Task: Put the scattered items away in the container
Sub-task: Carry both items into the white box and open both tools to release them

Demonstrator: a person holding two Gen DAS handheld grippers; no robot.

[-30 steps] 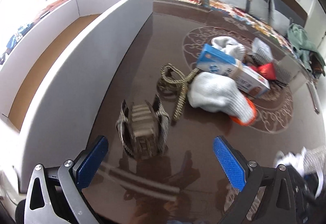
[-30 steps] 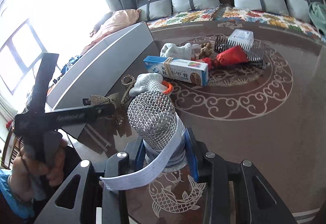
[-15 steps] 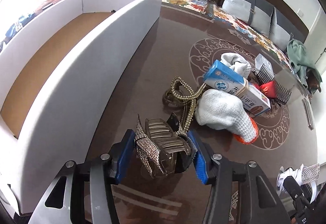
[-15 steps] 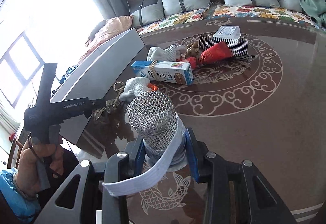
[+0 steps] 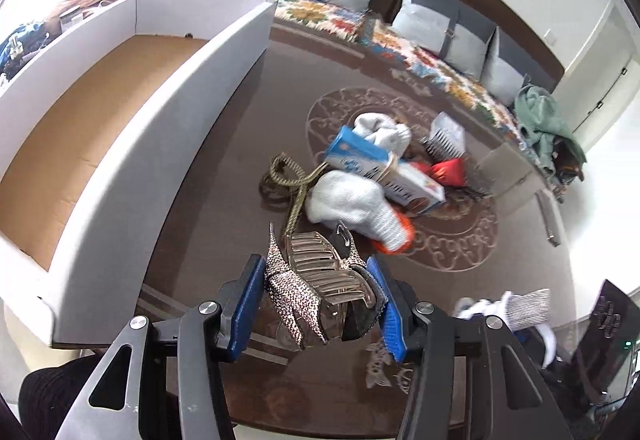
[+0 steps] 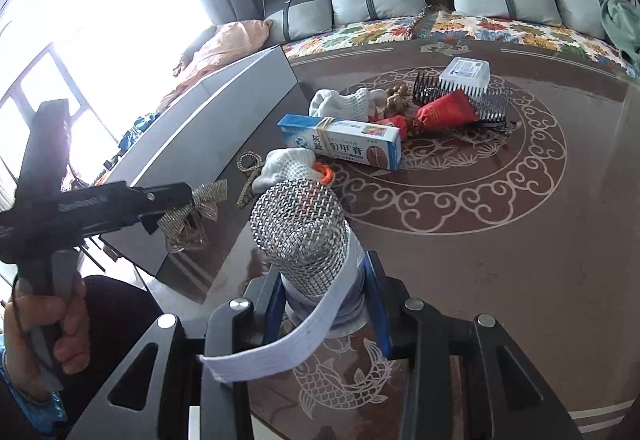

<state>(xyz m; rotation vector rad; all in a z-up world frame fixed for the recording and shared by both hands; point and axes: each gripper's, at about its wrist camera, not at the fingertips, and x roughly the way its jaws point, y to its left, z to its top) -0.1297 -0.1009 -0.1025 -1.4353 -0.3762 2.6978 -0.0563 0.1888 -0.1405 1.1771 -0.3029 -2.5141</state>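
Rhinestone-covered claw hair clip with clear plastic teeth (image 5: pixel 316 288): clamped between the blue pads of the left gripper (image 5: pixel 318 304), lifted off the dark glass tabletop (image 5: pixel 240 144), just right of the white-walled cardboard box (image 5: pixel 132 144). Likely light, rigid, brittle teeth, slick stones; hold across the body, not the teeth. Right gripper (image 6: pixel 324 304) is clenched on a silver metal-mesh glove with white strap (image 6: pixel 300 228). The left view alone shows the box's brown floor; the right view alone shows the black comb (image 6: pixel 492 104) and the person's hand (image 6: pixel 48 324).
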